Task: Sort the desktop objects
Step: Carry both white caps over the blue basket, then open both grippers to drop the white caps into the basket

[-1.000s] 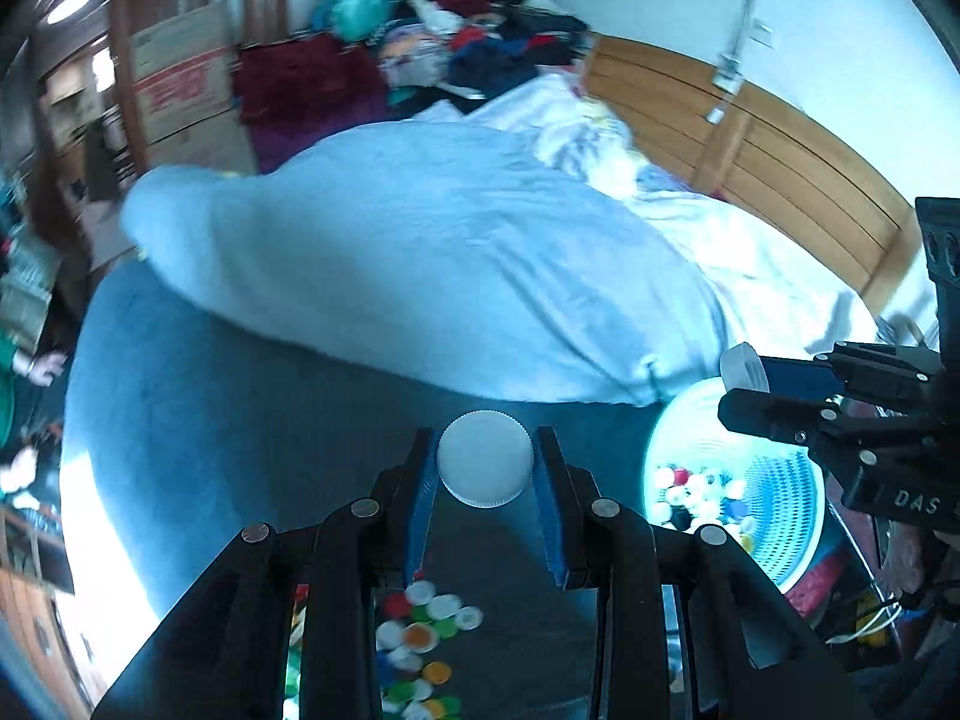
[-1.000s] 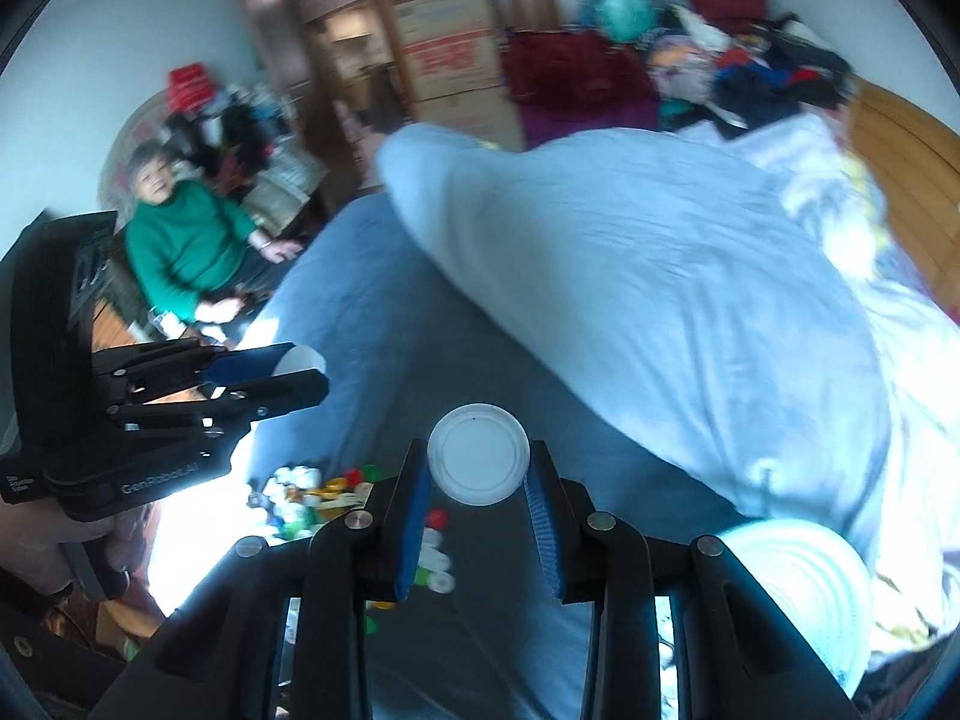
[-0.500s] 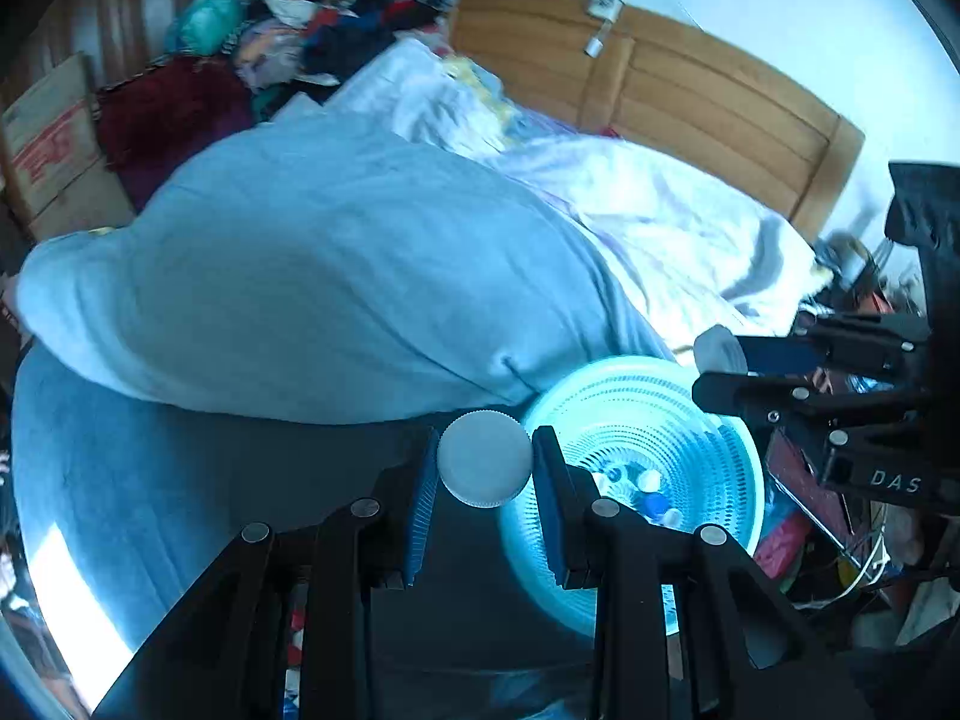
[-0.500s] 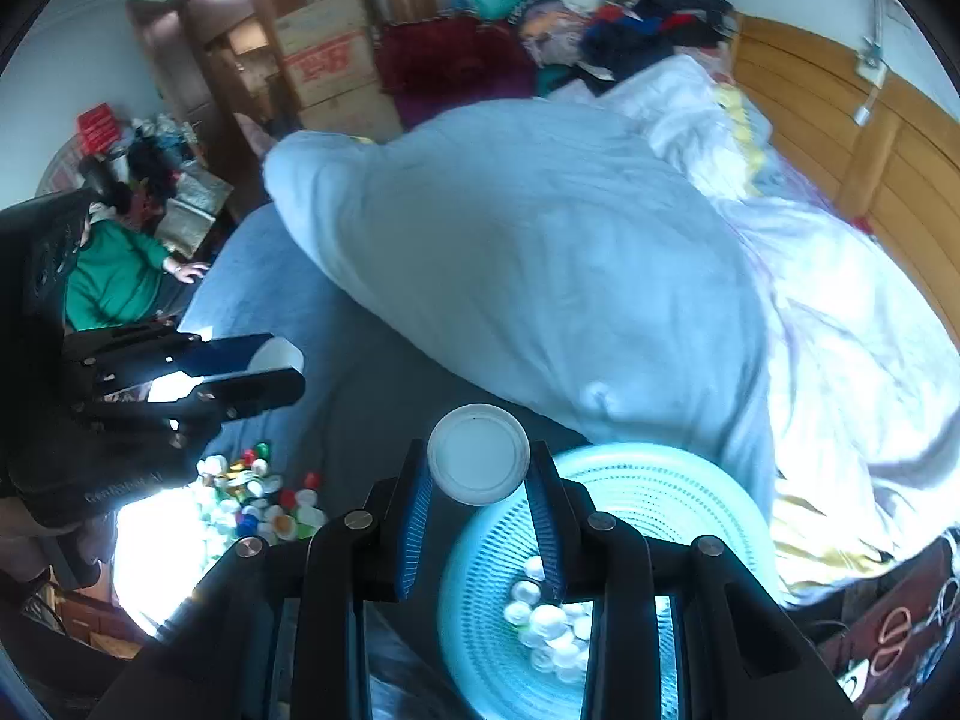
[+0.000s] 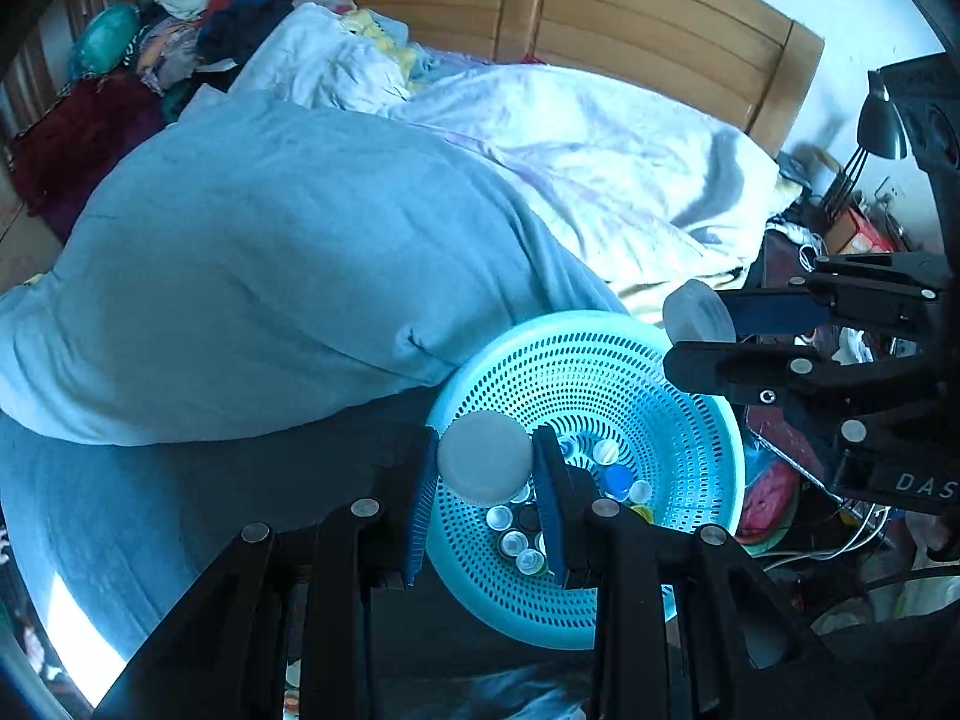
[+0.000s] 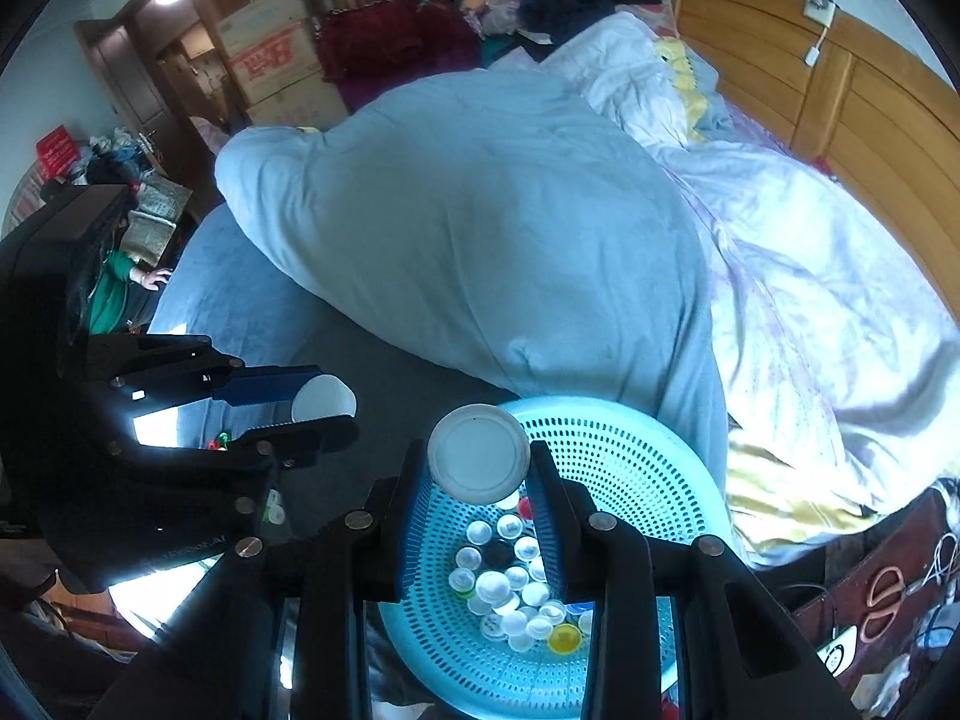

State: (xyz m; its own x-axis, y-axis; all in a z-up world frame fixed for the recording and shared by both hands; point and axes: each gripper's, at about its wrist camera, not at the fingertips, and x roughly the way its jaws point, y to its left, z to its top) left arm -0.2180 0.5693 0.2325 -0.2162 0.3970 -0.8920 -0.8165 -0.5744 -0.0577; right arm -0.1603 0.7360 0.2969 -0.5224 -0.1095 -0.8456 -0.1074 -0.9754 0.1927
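Observation:
My left gripper (image 5: 485, 463) is shut on a white round cap (image 5: 485, 459) and holds it above the near rim of a light blue perforated basket (image 5: 624, 360). My right gripper (image 6: 477, 461) is shut on another white cap (image 6: 478, 453) above the same basket (image 6: 630, 480). Several caps, mostly white, lie in the basket's bottom (image 6: 516, 594). Each gripper shows in the other's view: the right one (image 5: 702, 330) over the basket's far right rim, the left one (image 6: 321, 405) to the left of the basket.
The basket sits on a dark cloth-covered surface (image 5: 180, 510) against a big light blue duvet (image 5: 270, 252). A few loose caps (image 6: 273, 507) lie left of the basket. A wooden headboard (image 5: 630, 24) and clutter with scissors (image 6: 882, 600) are at the right.
Both grippers have swung right with their caps, from over the loose pile of caps to above the blue basket. The basket now fills the lower middle of both views.

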